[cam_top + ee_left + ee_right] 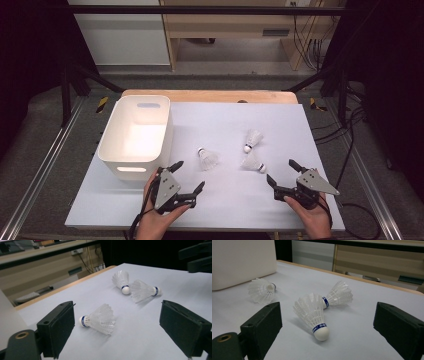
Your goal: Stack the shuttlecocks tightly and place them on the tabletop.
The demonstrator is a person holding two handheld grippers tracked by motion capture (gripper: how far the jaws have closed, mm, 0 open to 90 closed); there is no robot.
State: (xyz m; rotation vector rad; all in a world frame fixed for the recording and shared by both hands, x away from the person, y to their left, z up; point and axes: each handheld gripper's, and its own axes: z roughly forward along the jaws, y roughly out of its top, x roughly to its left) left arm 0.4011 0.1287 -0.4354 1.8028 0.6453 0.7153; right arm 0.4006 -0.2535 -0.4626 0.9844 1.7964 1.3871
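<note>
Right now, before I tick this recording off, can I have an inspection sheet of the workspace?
Surface: pale sheet on a wooden table, flat.
Job's things: three shuttlecocks on their sides: left shuttlecock, near-right shuttlecock, far shuttlecock; white bin at left, looks empty.
Clutter: nothing seen.
Grippers: left gripper open, aimed at the left shuttlecock, nothing held; right gripper open, facing the near-right shuttlecock.
Cables: floor cables at right.
Surroundings: dark frame, wooden furniture behind.
</note>
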